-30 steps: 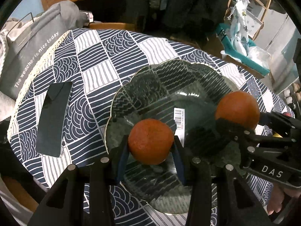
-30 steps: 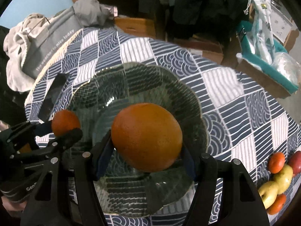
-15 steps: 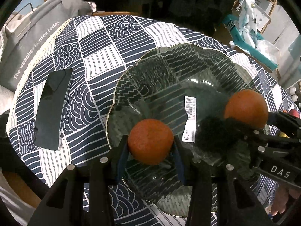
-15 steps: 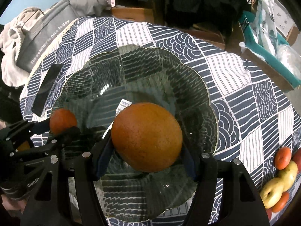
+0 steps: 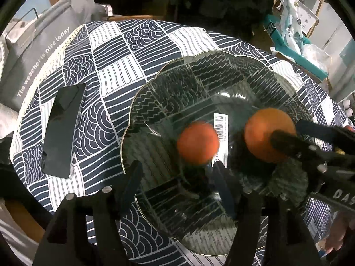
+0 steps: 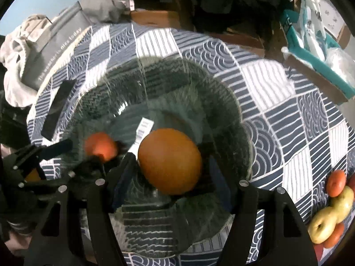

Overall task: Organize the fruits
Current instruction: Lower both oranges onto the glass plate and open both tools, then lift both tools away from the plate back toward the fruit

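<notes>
Left tool [image 5: 177, 177] over the near part of the glass bowl [image 5: 155, 84], fingers spread wide, nothing between them. Small orange [image 5: 198, 141] just ahead of the fingertips, blurred; probably resting on the bowl floor, beside a barcode sticker [image 5: 221, 128]. Right tool [image 5: 310, 141] enters from the right, one finger across a larger orange [image 5: 264, 133] inside the bowl. Bowl sits on the counter's navy-and-white patterned cloth [image 5: 115, 66]. Black phone [image 5: 63, 130] lies flat to the left. Grey bag [image 5: 37, 51] with white lettering at far left.

Both tools [image 5: 177, 177] opened, dropping oranges [image 5: 198, 141] into bowl [image 5: 155, 84].
</notes>
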Tool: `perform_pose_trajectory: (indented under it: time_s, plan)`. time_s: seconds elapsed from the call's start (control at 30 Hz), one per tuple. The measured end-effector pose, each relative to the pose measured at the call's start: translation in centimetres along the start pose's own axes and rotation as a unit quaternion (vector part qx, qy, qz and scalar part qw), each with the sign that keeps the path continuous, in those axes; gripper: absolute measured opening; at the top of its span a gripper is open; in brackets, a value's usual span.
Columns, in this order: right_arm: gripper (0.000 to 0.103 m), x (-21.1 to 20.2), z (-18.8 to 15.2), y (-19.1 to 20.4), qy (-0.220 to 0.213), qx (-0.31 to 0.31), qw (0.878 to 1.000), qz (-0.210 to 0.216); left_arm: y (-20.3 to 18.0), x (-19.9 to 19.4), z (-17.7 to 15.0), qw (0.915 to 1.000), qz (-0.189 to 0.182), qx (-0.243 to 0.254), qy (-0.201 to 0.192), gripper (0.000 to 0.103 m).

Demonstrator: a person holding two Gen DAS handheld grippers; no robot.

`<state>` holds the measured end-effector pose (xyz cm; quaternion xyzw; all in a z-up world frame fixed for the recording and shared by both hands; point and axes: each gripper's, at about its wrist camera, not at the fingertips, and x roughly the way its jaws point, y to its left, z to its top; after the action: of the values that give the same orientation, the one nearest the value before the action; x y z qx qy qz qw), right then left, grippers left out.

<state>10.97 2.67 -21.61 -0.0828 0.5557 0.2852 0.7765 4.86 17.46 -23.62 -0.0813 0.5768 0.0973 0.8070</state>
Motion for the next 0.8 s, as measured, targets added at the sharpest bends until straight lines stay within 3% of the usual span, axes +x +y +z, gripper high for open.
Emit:
perform_pose_trajectory:
  time_s: [0.23, 0.47, 0.8]
  plan:
    - [0.069, -2.3, 0.4, -0.5, -0.027, 0.012, 1.0, -0.001, -0.3, -1.3, 0.1, 1.0, -0.005, 0.001, -0.008, 0.067]
    - [0.07, -6.2, 0.5, -0.7, -0.075, 0.012, 0.997, -0.019, -1.4, -4.7, 0.8, 0.9985, -0.006, 0.008, -0.053, 0.077]
    - [0.074, -11.8, -0.2, -2.1, -0.14, 0.034, 0.989, -0.04, -3.0, -8.6, 1.2, 0.9951, -0.031, 0.017, -0.092, 0.078]
